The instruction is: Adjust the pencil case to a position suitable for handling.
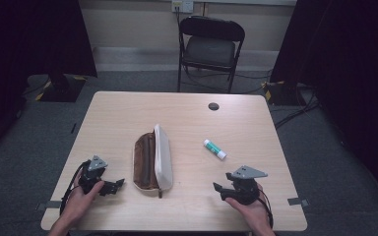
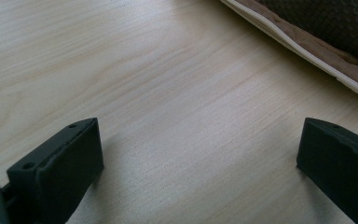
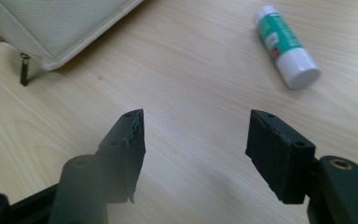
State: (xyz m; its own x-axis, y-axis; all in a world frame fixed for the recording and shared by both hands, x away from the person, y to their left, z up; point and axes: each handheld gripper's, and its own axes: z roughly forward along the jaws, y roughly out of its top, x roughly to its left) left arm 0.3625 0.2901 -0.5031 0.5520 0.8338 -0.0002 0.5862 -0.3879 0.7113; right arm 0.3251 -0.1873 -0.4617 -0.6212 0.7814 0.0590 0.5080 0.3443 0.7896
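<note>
We keep the pencil case [image 1: 153,158] lying unzipped mid-worktop [image 1: 128,108], ready to take the glue stick [image 1: 214,149] just to its right. Our right gripper [image 1: 218,188], jaws spread and empty, faces it; our left gripper [image 1: 119,184], jaws wide, waits near the case.

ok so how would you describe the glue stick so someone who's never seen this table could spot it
Start at the wooden table and find the open pencil case lying at its middle. To the case's right lies the glue stick: a short white tube with a green label, the only small round thing there.
</note>
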